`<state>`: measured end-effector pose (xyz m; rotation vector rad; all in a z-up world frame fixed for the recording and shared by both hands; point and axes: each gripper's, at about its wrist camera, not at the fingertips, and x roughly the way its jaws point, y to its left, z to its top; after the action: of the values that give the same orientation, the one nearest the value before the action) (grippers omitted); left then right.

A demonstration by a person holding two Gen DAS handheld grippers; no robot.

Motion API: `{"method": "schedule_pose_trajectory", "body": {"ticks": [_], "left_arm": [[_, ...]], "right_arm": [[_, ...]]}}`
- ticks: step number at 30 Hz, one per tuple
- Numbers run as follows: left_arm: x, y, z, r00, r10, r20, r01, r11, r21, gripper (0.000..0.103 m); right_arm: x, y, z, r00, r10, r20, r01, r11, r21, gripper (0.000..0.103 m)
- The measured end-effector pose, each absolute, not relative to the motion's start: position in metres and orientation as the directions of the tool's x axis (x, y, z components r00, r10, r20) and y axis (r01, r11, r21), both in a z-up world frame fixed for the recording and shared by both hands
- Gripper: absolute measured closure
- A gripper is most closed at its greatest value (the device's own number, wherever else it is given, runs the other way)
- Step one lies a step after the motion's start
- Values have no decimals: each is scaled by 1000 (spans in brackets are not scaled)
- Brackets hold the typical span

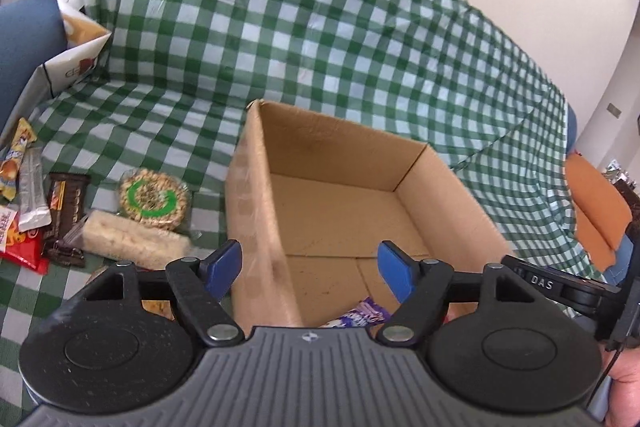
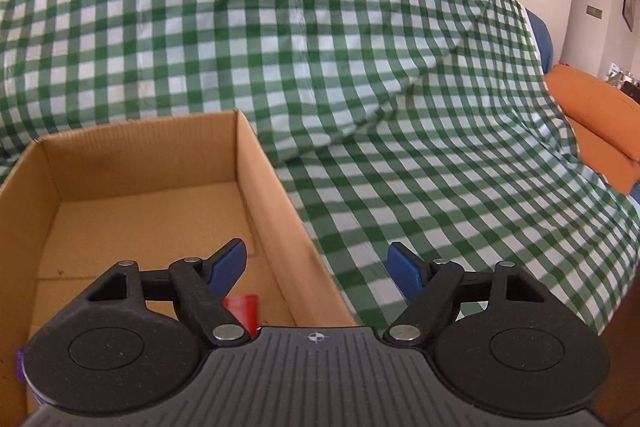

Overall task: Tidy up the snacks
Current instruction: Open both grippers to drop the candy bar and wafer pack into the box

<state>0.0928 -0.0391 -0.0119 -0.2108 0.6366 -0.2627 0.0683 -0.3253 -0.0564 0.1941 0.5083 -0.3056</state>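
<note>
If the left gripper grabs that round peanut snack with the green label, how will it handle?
The round peanut snack looks like a flat disc, so it probably won't roll. Its clear wrapper may be slippery, and brittle-looking nut clusters could crack under a hard squeeze. It seems light.

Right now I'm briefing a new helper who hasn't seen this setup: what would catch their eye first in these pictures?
The green checked cloth draped over the sofa fills both views. On it sits an open cardboard box, nearly empty apart from a purple wrapper at its near edge. To the box's left lies a heap of snacks, including a round peanut cake and a pale rice bar; both hand-held grippers hang open.
</note>
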Motion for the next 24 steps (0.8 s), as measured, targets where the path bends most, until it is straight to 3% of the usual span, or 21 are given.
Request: {"method": "schedule_pose_trajectory", "body": {"ticks": [1,5,9,16,20,24], "left_arm": [[94,-39,-13,768,-300,-566,174,948,-267,25],[95,-47,-24,730,-324,-602,215,945,-248,35],[88,-61,-29,732,-319,-601,267,947,-178,41],[79,-68,-32,735,-332,-591,296,942,-161,42],[75,-63,-26,747,-346,-567,293,938,-186,42],[66,-54,-15,771,-359,-526,299,933,-199,42]], "right_arm": [[69,-327,-60,821,-236,-520,337,935,108,32],[66,-338,-74,790,-226,-570,355,927,125,59],[57,-342,-79,805,-187,-563,326,933,155,76],[46,-351,-78,810,-204,-549,349,921,172,76],[29,-339,-69,851,-237,-469,334,933,135,75],[16,-325,-58,893,-197,-406,280,947,157,66]]}}
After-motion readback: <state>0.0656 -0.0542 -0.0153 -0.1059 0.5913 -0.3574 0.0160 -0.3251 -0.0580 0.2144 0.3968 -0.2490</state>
